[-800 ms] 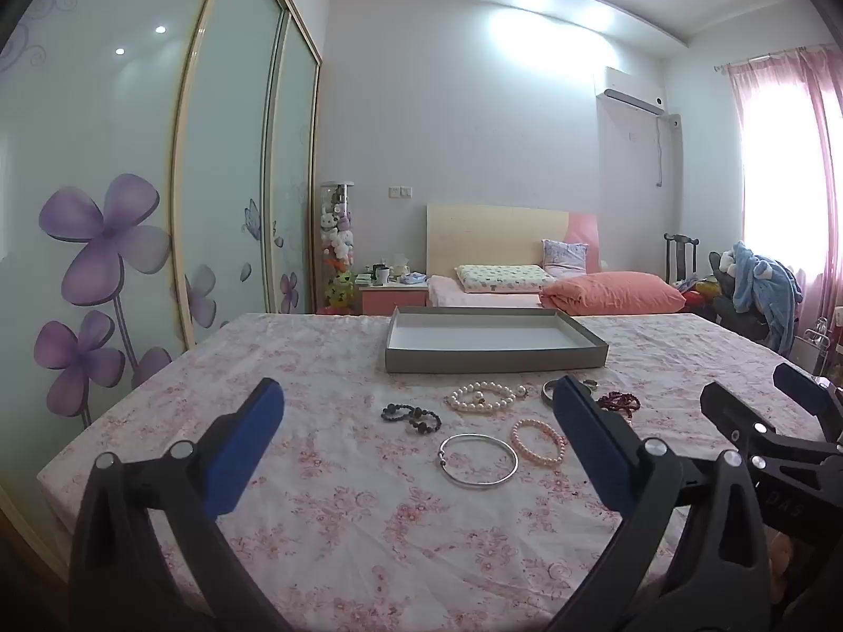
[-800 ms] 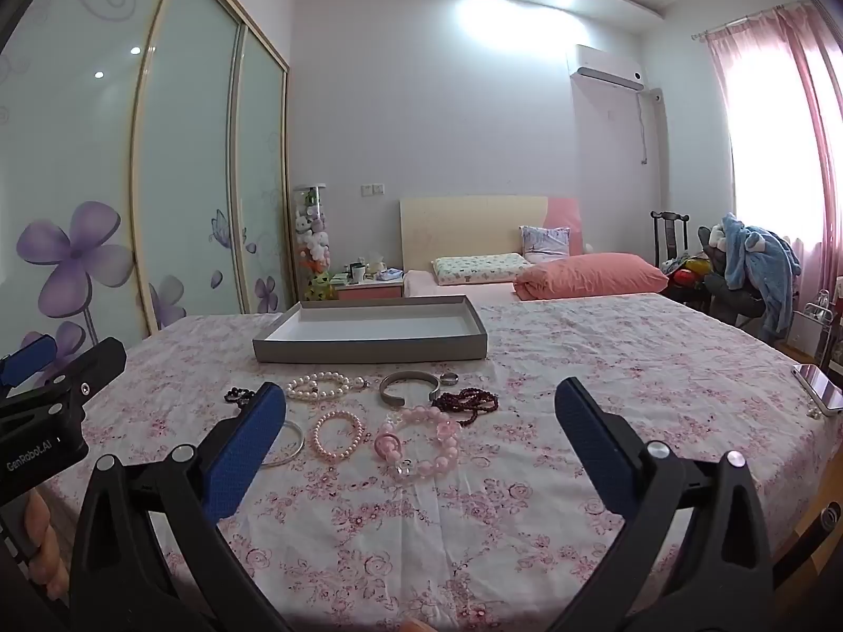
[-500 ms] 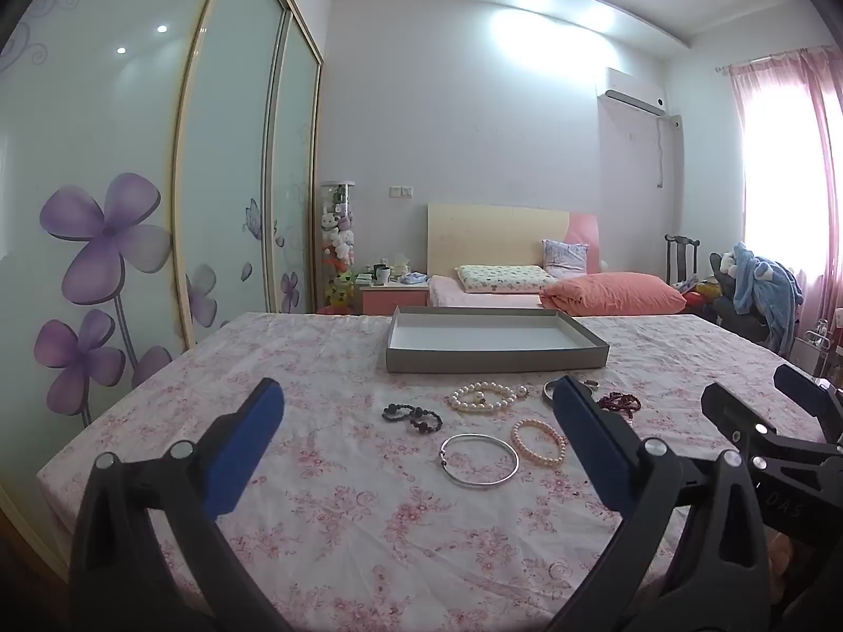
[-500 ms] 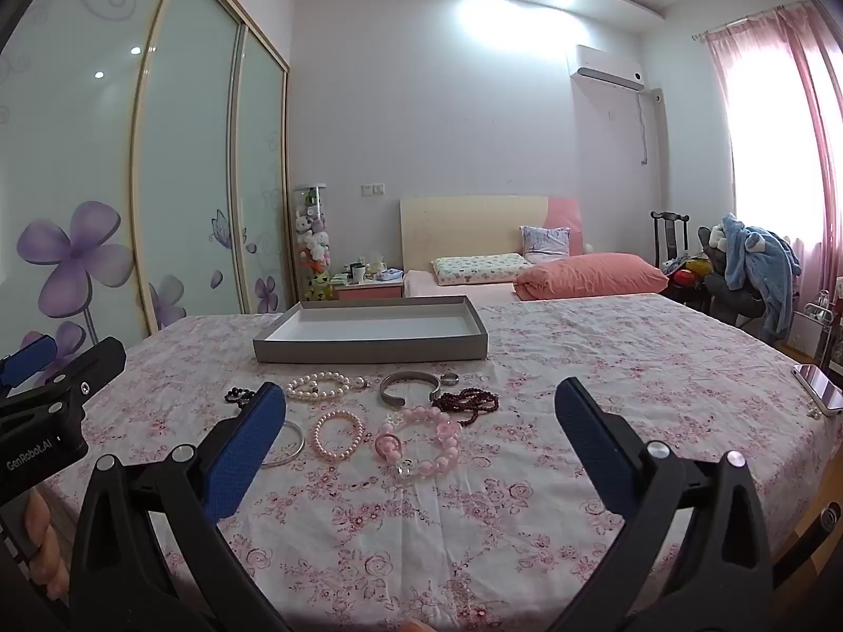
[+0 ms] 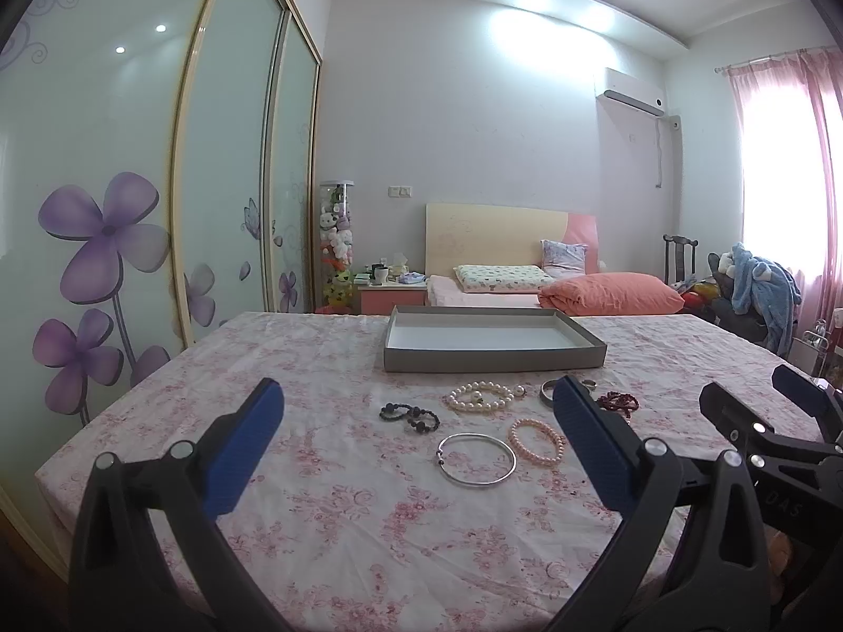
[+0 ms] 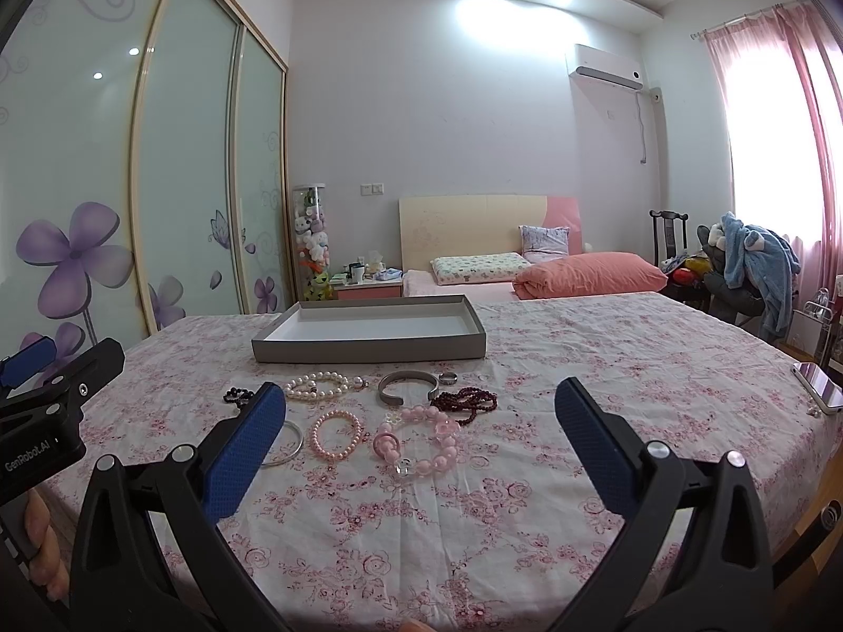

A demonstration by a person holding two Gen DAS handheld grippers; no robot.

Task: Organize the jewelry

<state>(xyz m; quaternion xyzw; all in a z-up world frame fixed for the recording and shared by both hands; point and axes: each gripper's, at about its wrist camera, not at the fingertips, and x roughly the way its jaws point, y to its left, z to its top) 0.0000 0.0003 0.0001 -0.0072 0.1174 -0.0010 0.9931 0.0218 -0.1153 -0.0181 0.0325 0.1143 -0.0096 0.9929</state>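
Observation:
Several bracelets lie on the floral tablecloth in front of an empty grey tray (image 5: 492,364) (image 6: 369,352). They include a white pearl bracelet (image 5: 480,398) (image 6: 321,386), a black bead bracelet (image 5: 411,416), a silver bangle (image 5: 477,459), a small pink pearl bracelet (image 5: 536,440) (image 6: 337,434), a large pink bead bracelet (image 6: 419,440), a grey cuff (image 6: 407,387), a ring (image 6: 447,378) and dark red beads (image 6: 466,404). My left gripper (image 5: 416,440) is open and empty, short of the jewelry. My right gripper (image 6: 421,437) is open and empty, also short of it.
A phone (image 6: 819,394) lies near the table's right edge. Behind the table are a bed with an orange pillow (image 5: 611,292), a nightstand (image 5: 392,295), sliding wardrobe doors (image 5: 131,210) on the left and a chair with blue clothing (image 5: 764,289) on the right.

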